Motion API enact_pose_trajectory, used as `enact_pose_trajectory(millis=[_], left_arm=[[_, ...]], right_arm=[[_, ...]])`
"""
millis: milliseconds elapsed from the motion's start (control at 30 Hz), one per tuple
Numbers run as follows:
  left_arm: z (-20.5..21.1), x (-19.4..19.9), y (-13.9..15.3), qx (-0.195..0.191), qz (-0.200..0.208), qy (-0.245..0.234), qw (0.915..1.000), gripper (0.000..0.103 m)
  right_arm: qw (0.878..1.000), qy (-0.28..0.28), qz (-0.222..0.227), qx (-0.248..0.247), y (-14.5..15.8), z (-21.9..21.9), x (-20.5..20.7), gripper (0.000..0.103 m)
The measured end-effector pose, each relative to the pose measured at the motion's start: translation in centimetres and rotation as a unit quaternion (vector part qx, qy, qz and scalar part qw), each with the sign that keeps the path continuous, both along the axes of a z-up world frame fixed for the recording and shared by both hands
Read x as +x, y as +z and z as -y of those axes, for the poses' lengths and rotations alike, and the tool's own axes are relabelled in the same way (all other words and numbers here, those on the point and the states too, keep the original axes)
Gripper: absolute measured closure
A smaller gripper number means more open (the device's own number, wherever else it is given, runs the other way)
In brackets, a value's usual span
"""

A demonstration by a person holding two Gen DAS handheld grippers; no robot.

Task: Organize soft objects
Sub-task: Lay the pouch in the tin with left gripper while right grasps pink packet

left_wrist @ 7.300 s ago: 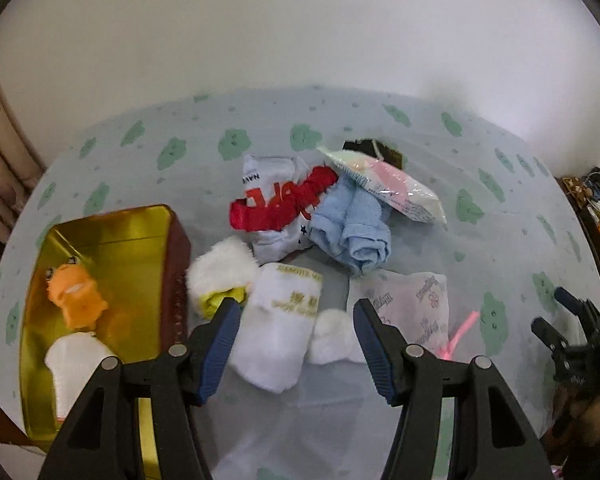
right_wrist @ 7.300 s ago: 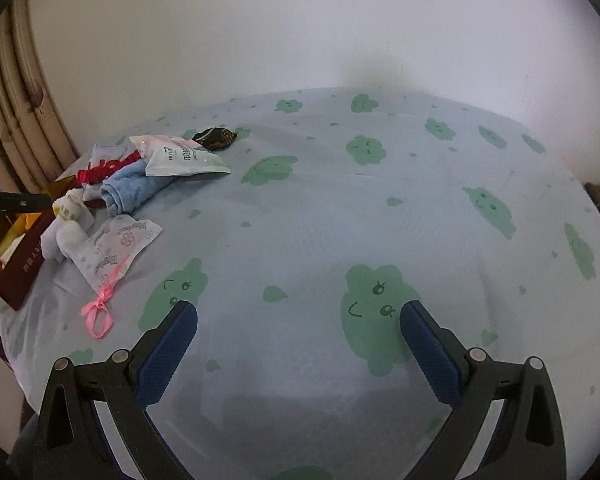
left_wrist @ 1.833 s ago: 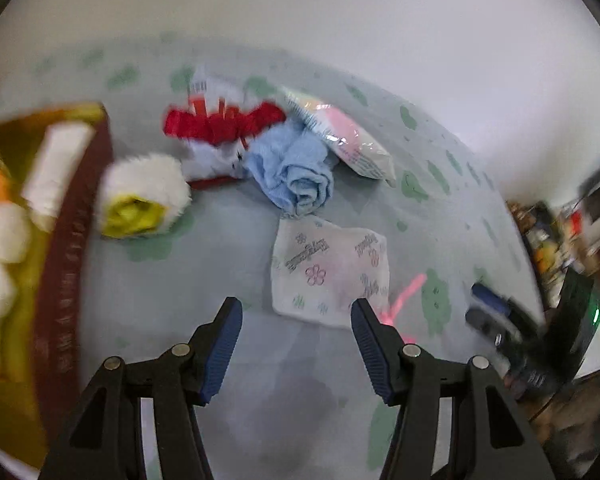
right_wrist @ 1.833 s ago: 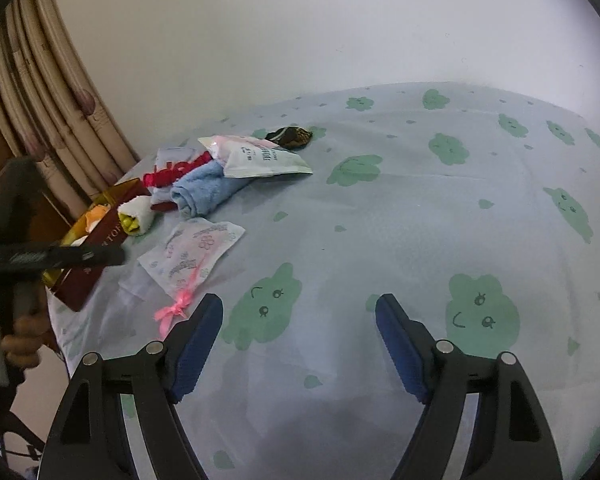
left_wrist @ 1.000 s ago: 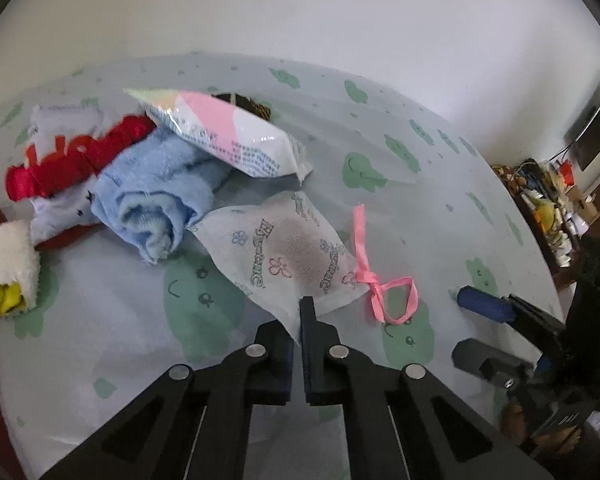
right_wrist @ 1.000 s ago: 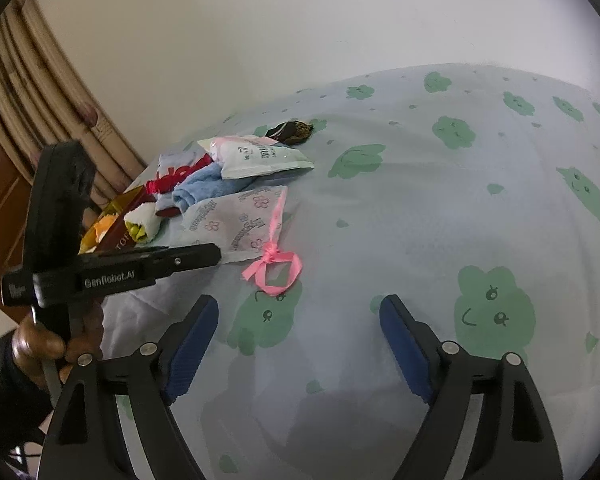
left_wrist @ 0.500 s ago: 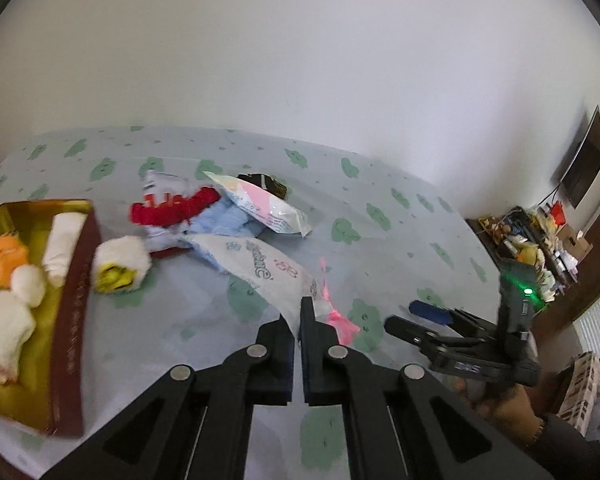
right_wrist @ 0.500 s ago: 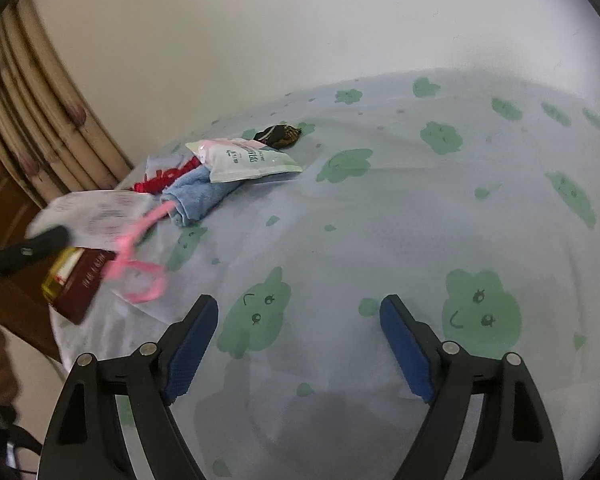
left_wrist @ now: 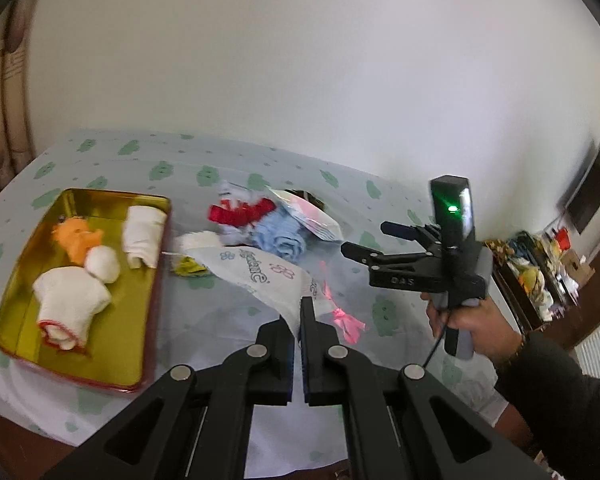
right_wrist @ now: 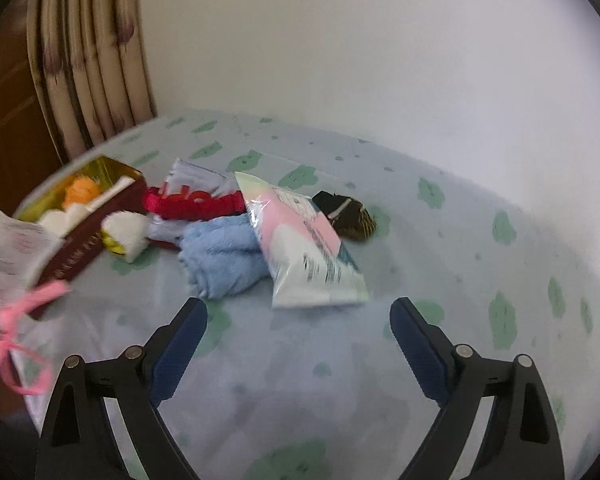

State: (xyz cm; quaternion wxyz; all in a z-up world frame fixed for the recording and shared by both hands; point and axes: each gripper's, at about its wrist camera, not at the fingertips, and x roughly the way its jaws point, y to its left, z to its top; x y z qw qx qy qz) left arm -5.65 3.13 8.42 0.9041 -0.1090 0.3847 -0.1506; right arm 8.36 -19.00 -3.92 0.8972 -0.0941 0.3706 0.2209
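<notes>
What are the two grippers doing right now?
Left gripper: shut on the white pouch.
Right gripper: open, jaws just widened, nothing between them.

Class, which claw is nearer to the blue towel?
Right. The right claw hangs open just short of the blue towel; the left claw, holding the white pouch, is farther back.

Inventory from my jaws: one gold tin at left, holding four soft pieces, three white, one orange. Loose on the cloth beyond: one blue towel roll, one red-and-white bundle, one white-and-yellow plush, one plastic packet, one dark brown item. One white pouch with pink ribbon.
</notes>
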Motion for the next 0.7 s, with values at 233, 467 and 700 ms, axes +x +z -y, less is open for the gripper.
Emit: enact_pose_trajectory(millis=[233,467,700], left_arm=[[-2.9,-0.7,0.7,-0.004,-0.001,0.026,0.9997,0.101],[-5.8,-1.5,0.9,-0.001,-0.004,0.057,0.9984,0.101],[-8.1,-2.0,0.2,-0.007,-0.021,0.084,0.9962,0.101]], right_arm=[[0.994,0.018,0.013,-0.109,-2.3,-3.4,2.1,0.023],[0.981,0.032,0.044,-0.185,-3.6,-5.3,3.7,0.033],[0.979,0.035,0.029,-0.2,-3.9,-6.1,4.8,0.067]])
